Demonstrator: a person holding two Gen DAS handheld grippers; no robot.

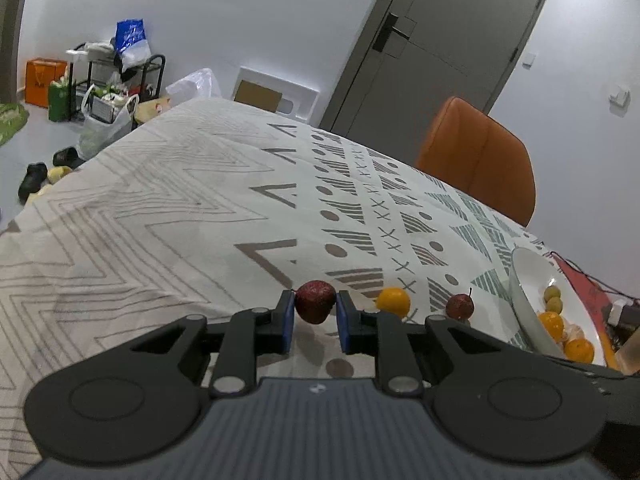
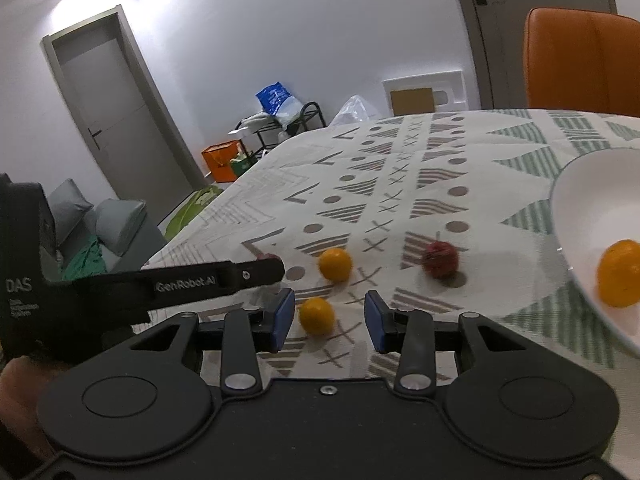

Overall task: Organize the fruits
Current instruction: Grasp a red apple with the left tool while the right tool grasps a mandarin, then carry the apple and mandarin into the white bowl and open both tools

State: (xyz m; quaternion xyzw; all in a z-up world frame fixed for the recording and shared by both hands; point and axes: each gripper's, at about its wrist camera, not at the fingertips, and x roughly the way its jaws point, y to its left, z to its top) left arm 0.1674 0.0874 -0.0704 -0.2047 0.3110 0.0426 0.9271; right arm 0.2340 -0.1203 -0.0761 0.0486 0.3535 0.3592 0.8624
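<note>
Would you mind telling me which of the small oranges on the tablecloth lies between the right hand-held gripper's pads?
The nearer orange, lying close to the left pad of the open right hand-held gripper; the other orange sits farther away.

On the table [image 2: 400, 152], the bowl [image 2: 580, 208] sits at three o'clock (one orange [image 2: 619, 273] inside); an apple [image 2: 440, 259] lies left of it.

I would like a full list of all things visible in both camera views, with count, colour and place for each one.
strawberry: 1, dark red, between the left gripper's pads
oranges on cloth: 2, orange, near the right gripper
small apple: 1, red, on the cloth beside the bowl
bowl: 1, white, right side, holding oranges and green fruits
tablecloth: 1, white patterned, over the table
chair: 1, orange, behind the table
left gripper: 1, black with blue pads, shut on the strawberry
right gripper: 1, black with blue pads, open around one orange
</note>
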